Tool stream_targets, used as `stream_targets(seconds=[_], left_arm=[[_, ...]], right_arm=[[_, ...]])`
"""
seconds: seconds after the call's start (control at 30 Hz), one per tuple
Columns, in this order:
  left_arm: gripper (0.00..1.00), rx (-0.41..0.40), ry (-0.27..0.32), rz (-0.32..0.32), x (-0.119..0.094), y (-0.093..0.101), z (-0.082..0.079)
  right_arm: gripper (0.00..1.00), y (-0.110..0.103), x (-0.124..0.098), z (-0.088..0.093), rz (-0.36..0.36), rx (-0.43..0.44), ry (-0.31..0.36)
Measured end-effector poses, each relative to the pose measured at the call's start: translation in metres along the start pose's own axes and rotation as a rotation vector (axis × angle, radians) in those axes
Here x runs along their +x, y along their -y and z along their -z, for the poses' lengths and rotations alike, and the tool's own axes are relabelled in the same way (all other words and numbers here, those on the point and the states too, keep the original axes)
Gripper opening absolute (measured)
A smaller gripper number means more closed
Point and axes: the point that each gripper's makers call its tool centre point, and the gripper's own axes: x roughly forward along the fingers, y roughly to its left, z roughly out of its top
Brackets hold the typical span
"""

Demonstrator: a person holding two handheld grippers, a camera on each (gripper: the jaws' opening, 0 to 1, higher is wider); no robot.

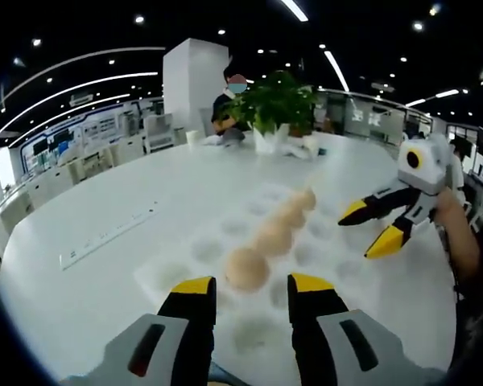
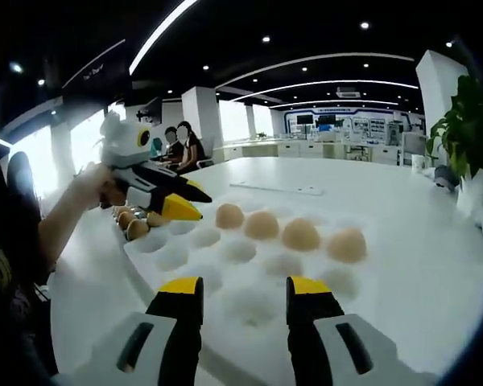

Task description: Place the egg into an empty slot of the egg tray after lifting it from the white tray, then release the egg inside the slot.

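Hovering left hand-held gripper (image 1: 243,287): jaws apart, nothing between them, over the near edge of the egg tray (image 1: 195,265).
Right hand-held gripper (image 2: 244,288): jaws parted, nothing held, above the egg tray's near slots.
Eggs (image 2: 300,234): four in a row in the egg tray's slots.
Spare eggs (image 2: 130,223): beside the egg tray's far left corner.
Desk (image 1: 105,201): white, beneath the egg tray.
Plant (image 1: 275,100): far beyond the egg tray.

White round table (image 1: 105,185), potted green plant (image 1: 275,100), white pillar (image 1: 193,80), 2 seated people (image 2: 181,145)
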Motion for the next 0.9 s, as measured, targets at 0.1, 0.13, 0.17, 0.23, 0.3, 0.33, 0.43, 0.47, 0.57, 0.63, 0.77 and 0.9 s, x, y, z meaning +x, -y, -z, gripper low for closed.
stream_targets(seconds=[0.1,0.13,0.17,0.23,0.3,0.33,0.43,0.47,0.57,0.63,0.77,0.9], left_arm=[[0.36,-0.001,0.003,-0.001,0.002,0.002,-0.001],[0.36,0.000,0.004,0.000,0.004,0.003,-0.002],[0.36,0.001,0.001,0.000,0.006,0.004,-0.002],[0.36,0.000,0.001,0.003,0.008,0.006,-0.002],[0.36,0.000,-0.002,0.006,0.012,0.008,-0.004],[0.36,0.001,-0.005,0.005,0.014,0.008,-0.004],[0.36,0.000,-0.010,0.004,0.018,0.008,-0.003],[0.35,0.000,-0.012,0.003,0.019,0.008,-0.003],[0.35,0.000,-0.019,0.005,0.022,0.010,-0.001],[0.36,0.003,-0.023,-0.002,0.023,0.009,-0.001],[0.35,0.006,-0.029,-0.006,0.024,0.008,0.002],[0.34,0.026,-0.055,-0.023,0.027,0.006,0.008]], right_arm=[[0.43,0.001,0.000,-0.001,-0.004,0.002,0.004],[0.43,0.001,0.000,0.000,-0.005,0.000,0.004],[0.43,0.001,0.000,0.000,-0.007,0.001,0.005],[0.43,0.000,0.000,0.000,-0.010,0.002,0.008],[0.43,-0.001,-0.001,0.000,-0.013,0.001,0.011],[0.43,-0.001,-0.001,0.000,-0.015,0.001,0.013],[0.43,-0.001,-0.001,0.000,-0.019,0.000,0.016],[0.43,-0.001,-0.001,0.000,-0.020,0.002,0.018],[0.43,0.000,-0.001,-0.001,-0.024,0.002,0.023],[0.43,0.000,-0.001,-0.001,-0.027,0.005,0.027],[0.43,0.000,-0.001,-0.001,-0.031,0.001,0.028],[0.43,-0.001,-0.001,0.000,-0.036,-0.007,0.031]])
